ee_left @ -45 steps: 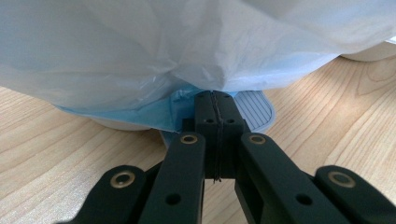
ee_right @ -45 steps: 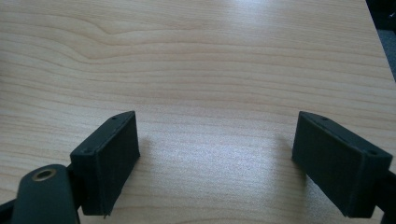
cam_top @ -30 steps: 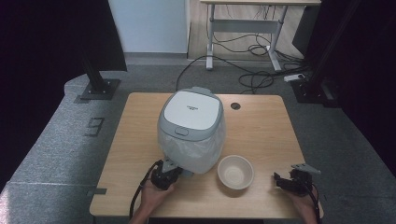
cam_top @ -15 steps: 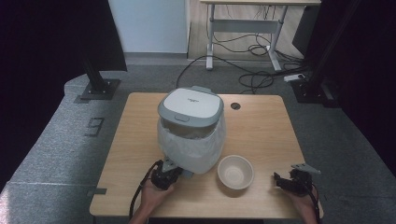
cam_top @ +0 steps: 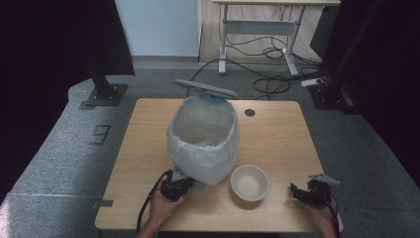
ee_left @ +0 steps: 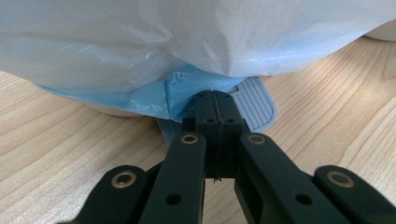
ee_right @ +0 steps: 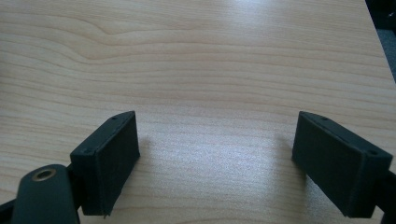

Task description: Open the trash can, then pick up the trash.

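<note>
A pedal bin (cam_top: 203, 141) lined with a white bag stands mid-table, its grey lid (cam_top: 205, 88) swung up at the back. My left gripper (cam_top: 187, 182) is shut at the bin's near foot. In the left gripper view its closed tips (ee_left: 215, 99) rest on the grey ribbed pedal (ee_left: 257, 100), under the white bag (ee_left: 187, 37) and a blue liner fold (ee_left: 154, 95). An empty cream bowl (cam_top: 249, 182) sits to the right of the bin. My right gripper (cam_top: 296, 191) lies near the front right edge, jaws wide apart over bare wood (ee_right: 217, 158).
The wooden table (cam_top: 282, 139) has a round cable hole (cam_top: 249, 112) at the back. Beyond the table, on the grey floor, are black stand bases (cam_top: 104, 94), loose cables (cam_top: 267, 84) and a white desk frame (cam_top: 257, 29).
The bin's lid has risen from shut to fully open, which shows the bag-lined inside. Both hands have stayed where they were.
</note>
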Demonstrator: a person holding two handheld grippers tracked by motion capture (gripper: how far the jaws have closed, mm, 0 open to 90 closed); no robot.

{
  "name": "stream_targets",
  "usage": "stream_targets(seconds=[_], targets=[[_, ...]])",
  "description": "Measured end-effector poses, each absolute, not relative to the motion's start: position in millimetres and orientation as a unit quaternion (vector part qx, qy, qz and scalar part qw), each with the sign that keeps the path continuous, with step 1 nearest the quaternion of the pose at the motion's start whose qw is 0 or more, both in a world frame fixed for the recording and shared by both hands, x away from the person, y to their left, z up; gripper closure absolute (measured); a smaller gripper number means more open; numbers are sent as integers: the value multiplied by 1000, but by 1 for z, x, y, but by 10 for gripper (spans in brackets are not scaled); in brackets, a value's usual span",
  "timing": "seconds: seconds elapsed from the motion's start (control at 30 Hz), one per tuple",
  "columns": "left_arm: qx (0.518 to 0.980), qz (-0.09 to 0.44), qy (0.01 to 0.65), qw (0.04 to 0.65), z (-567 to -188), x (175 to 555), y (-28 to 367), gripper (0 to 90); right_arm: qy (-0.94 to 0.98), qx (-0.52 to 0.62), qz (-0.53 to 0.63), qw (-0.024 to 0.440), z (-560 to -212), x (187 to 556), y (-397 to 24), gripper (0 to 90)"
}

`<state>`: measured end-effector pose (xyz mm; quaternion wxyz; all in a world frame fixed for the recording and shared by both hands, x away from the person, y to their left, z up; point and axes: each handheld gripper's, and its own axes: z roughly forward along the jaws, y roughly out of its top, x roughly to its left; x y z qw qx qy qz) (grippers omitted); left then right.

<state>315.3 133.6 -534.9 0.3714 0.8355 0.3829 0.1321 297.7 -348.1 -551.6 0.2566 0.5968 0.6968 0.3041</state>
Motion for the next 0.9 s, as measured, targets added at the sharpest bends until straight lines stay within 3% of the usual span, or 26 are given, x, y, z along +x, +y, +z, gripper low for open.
stream_targets(seconds=[0.33,0.5,0.9], targets=[[836,130,380,373,-535,316,135,900,697,597,304,257,-552,298,-348,139],[836,129,380,373,-535,316,135,900,700,588,306,266,-550,297,-346,219],[838,127,377,374,-535,317,135,900,696,565,356,264,-529,291,-337,295]])
